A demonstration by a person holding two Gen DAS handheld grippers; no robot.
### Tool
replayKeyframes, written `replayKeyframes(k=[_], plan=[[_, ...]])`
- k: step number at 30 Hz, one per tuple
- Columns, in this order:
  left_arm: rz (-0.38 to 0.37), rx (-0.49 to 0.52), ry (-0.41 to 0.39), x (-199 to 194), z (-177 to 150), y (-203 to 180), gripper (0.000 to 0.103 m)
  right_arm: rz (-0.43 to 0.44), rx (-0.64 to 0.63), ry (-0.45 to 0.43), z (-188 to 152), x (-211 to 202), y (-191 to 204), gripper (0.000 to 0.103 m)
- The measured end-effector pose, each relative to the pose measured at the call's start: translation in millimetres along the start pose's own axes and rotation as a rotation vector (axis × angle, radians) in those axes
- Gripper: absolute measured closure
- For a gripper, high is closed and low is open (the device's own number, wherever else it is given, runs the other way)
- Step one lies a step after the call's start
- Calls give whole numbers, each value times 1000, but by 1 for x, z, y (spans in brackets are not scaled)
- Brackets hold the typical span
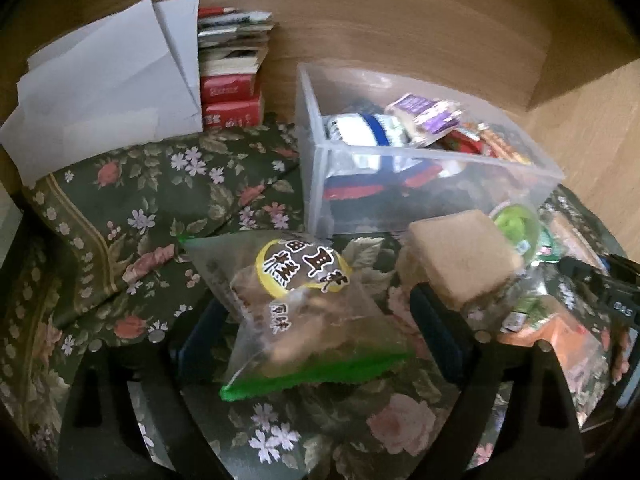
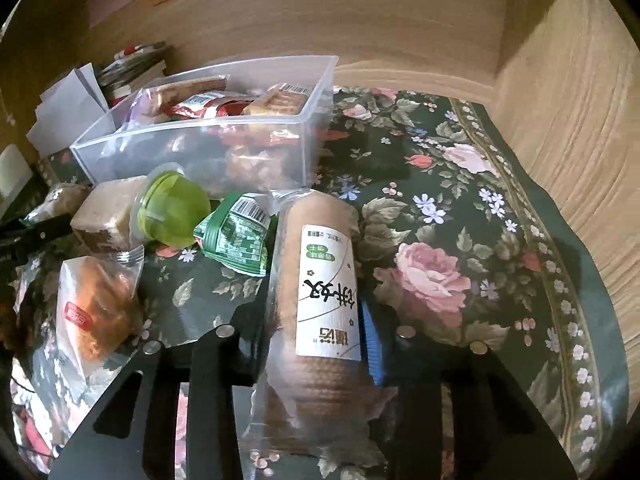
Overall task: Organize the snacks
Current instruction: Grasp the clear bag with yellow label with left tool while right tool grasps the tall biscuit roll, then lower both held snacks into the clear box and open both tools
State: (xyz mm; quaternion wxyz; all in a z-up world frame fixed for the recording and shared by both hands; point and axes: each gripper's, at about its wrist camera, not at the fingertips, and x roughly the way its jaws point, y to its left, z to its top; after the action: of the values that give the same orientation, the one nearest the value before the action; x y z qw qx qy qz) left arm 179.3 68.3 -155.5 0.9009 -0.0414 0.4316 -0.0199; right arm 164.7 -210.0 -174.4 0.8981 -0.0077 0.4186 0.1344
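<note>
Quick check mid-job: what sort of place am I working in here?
Most likely a home, at a table set into a wood-panelled corner. A floral tablecloth covers it, wrapped snacks lie loose beside a clear plastic bin already holding more, and a stack of books stands against the wall.

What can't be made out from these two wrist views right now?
- Left wrist: clear bin's lower contents, clouded by its wall.
- Left wrist: right gripper, cut by the edge.
- Right wrist: biscuit roll's near end, blurred.
- Right wrist: orange packet's label, too small.
</note>
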Motion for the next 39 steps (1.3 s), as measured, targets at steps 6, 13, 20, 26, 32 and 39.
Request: replayKeyframes(k=[6,13,20,26,32,39], plan=[[39,-24,-11,3,-7,7,45,-18,28,-37,-2,-6,-5,69],[45,-26,-89,-32,-9,4,47,-35,52,-105,2,-26,-13,69],[20,-33,-208,-69,15,-6,47,-12,28,-212,21,-55,-1,69],[2,-9,-285,-86,36,-18,47,24,-19,-294,48,-67,19,69],[-15,29,-326,-88,60,-37,47,62,-59,-338,72,-65,35,69],[-20,65,-313,-65,84,-55,47,89,-71,-317,99,-41,46,69]])
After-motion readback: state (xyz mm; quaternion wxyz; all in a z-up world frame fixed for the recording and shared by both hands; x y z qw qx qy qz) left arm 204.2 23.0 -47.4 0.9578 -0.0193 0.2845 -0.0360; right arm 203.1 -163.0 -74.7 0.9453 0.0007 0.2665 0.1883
